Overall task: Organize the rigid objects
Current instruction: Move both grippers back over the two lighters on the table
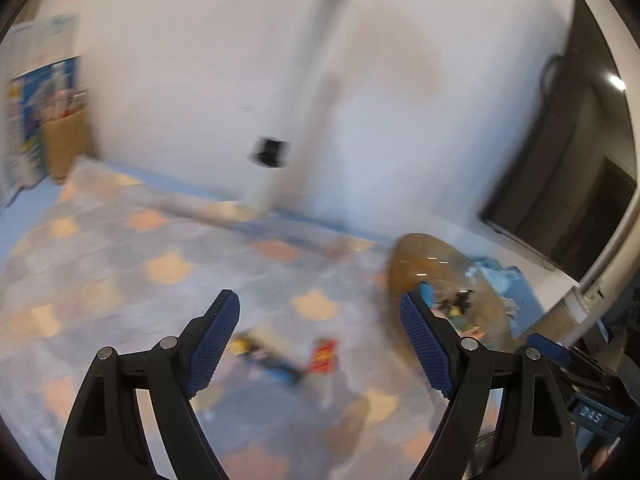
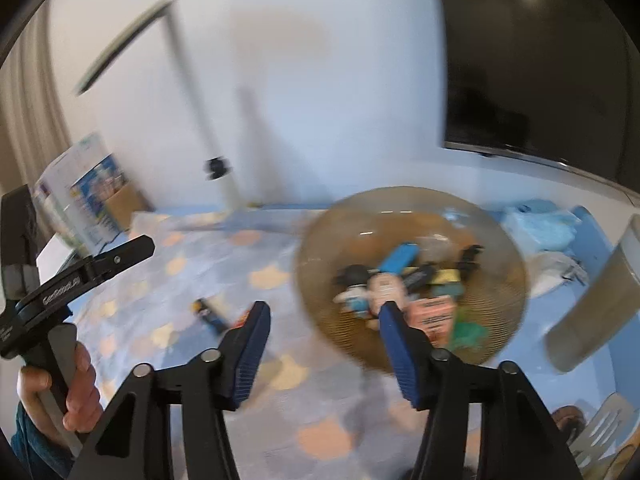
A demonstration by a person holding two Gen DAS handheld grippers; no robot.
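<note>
While both views are motion-blurred, the layout reads fine: left gripper (image 1: 320, 320) has its blue-padded fingers (image 1: 216, 344) spread wide with nothing between them, held above a blue-grey rug (image 1: 120, 280) with peach patches. Right gripper (image 2: 324, 332) likewise has fingers (image 2: 250, 354) wide apart and holds nothing. A round brown mesh basket (image 2: 332, 240) sits on the rug to the right, ahead of the right gripper; its near rim lies behind the tip of that gripper's right finger. Inside it: a small figure with a dark head (image 2: 354, 288), a pale pink figure (image 2: 386, 286) just beside it, a blue bar-shaped piece (image 2: 400, 258), a pink printed box (image 2: 434, 314), something green (image 2: 470, 334), plus dark bits too blurred to identify. Left wrist view shows the same basket (image 1: 416, 256) behind the right-hand fingertip. Still on the rug, well apart from the basket: a long blue-and-yellow object (image 1: 266, 354) and a small red-and-yellow pack (image 1: 322, 356) near it, both lying between the left gripper's fingers in frame, lower down on the floor. Right wrist view shows the long object (image 2: 210, 312) left of its left finger; red pack mostly hidden behind that finger. Person's left hand (image 2: 60, 384) grips the left tool's handle at that frame's left edge. Dark screen (image 1: 568, 152) on the white wall, blue plastic bags (image 2: 538, 226) beyond the basket, cardboard box (image 1: 66, 142) in the far corner.
</note>
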